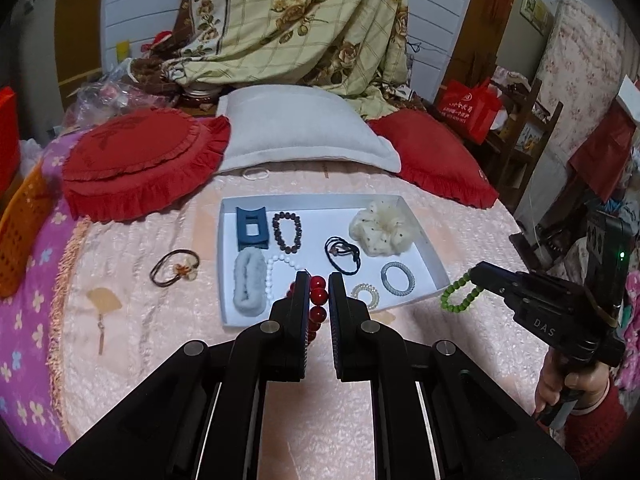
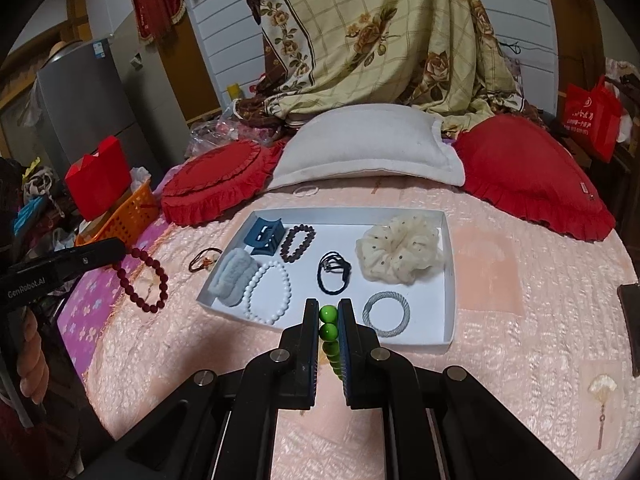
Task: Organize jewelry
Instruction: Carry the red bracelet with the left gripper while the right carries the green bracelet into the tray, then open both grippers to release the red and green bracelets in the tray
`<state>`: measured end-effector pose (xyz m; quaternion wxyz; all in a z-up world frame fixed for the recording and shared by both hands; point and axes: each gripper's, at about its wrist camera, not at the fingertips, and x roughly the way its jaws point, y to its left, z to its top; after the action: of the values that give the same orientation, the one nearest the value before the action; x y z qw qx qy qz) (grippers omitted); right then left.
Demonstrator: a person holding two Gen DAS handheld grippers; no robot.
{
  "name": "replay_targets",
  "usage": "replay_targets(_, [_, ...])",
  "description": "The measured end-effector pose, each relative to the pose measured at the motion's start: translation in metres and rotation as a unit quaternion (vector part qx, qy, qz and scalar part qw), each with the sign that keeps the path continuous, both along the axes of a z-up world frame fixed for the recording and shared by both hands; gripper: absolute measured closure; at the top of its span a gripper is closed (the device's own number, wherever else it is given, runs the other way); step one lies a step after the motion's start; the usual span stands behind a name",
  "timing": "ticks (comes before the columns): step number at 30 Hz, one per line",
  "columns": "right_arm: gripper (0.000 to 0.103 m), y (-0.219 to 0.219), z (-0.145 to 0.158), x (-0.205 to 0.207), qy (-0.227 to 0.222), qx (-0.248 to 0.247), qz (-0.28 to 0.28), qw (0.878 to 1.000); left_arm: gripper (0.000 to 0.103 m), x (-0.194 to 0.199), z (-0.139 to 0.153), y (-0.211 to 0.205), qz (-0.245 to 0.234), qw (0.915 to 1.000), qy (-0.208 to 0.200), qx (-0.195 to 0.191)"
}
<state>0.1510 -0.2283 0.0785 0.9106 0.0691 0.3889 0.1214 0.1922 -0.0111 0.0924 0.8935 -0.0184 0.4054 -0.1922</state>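
A shallow white tray (image 1: 232, 216) (image 2: 449, 280) lies on the pink bedspread and holds a blue hair claw (image 1: 251, 228), a brown bead bracelet (image 1: 286, 229), a white bead bracelet (image 2: 269, 292), a grey fuzzy scrunchie (image 1: 250, 286), black hair ties (image 1: 344, 254), a cream scrunchie (image 1: 382, 230) and spiral hair ties (image 1: 397, 278). My left gripper (image 1: 319, 286) is shut on a red bead bracelet (image 1: 319, 294) (image 2: 140, 278), lifted off the bed left of the tray. My right gripper (image 2: 329, 314) is shut on a green bead bracelet (image 2: 329, 322) (image 1: 460, 294) at the tray's near right.
A brown hair tie with an orange charm (image 1: 176, 268) lies on the bedspread left of the tray. A clear ring (image 1: 256, 174) sits by the white pillow (image 1: 304, 132). Red cushions (image 1: 140, 160) flank the pillow. An orange basket (image 1: 22, 224) stands off the bed's left edge.
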Motion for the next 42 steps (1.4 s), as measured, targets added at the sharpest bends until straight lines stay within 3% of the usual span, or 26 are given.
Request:
replay_targets(13, [0.094,0.005,-0.020,0.084,0.039,0.009,-0.001,0.999,0.095,0.066,-0.055,-0.050,-0.031,0.9983,0.049,0.002])
replay_targets(18, [0.094,0.010,-0.022,0.133,0.053,0.011,0.000,0.999,0.095,0.094,-0.077,-0.060,-0.034,0.9968,0.070,-0.017])
replay_targets(22, [0.094,0.017,-0.032,0.175,0.078,0.034,0.007,0.996,0.095,0.113,-0.097,-0.066,-0.037,0.9948,0.089,-0.032])
replay_targets(27, [0.094,0.025,-0.051,0.216,0.105,0.076,0.015,0.991,0.095,0.126,-0.122,-0.068,-0.027,0.9945,0.101,-0.008])
replay_targets(42, [0.094,0.000,-0.122,0.241,0.165,0.054,-0.042,0.984,0.095,0.139,-0.157,-0.071,-0.020,0.9930,0.116,-0.005])
